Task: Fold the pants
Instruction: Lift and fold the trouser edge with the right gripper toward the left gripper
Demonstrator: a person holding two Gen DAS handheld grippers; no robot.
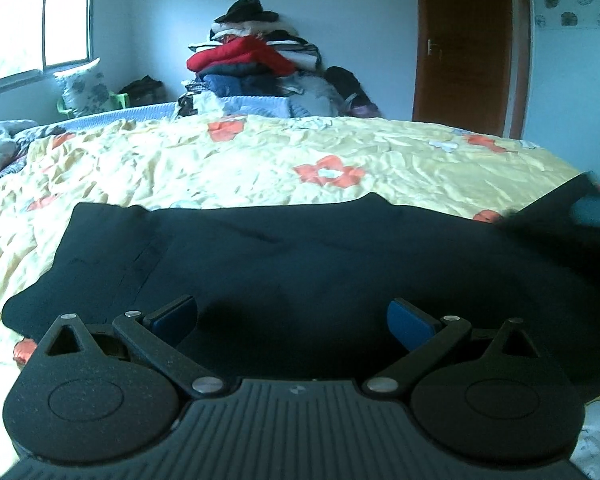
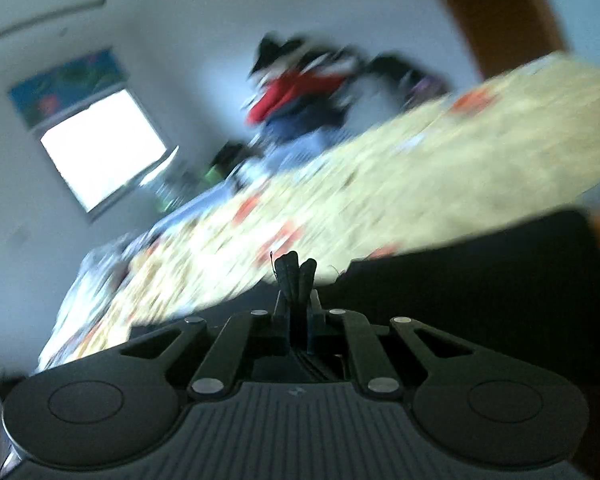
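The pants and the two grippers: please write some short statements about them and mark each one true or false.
1. The pants lie on a yellow flowered bedcover. True.
2. The left gripper is shut on the pants. False: its jaws stand wide apart above the cloth, with nothing pinched.
3. The right gripper is shut, with dark cloth pinched between its fingers. True.
4. The pants are red. False: they are dark, nearly black; the red cloth is in the clothes pile by the wall.
5. The door is white. False: it is brown wood.
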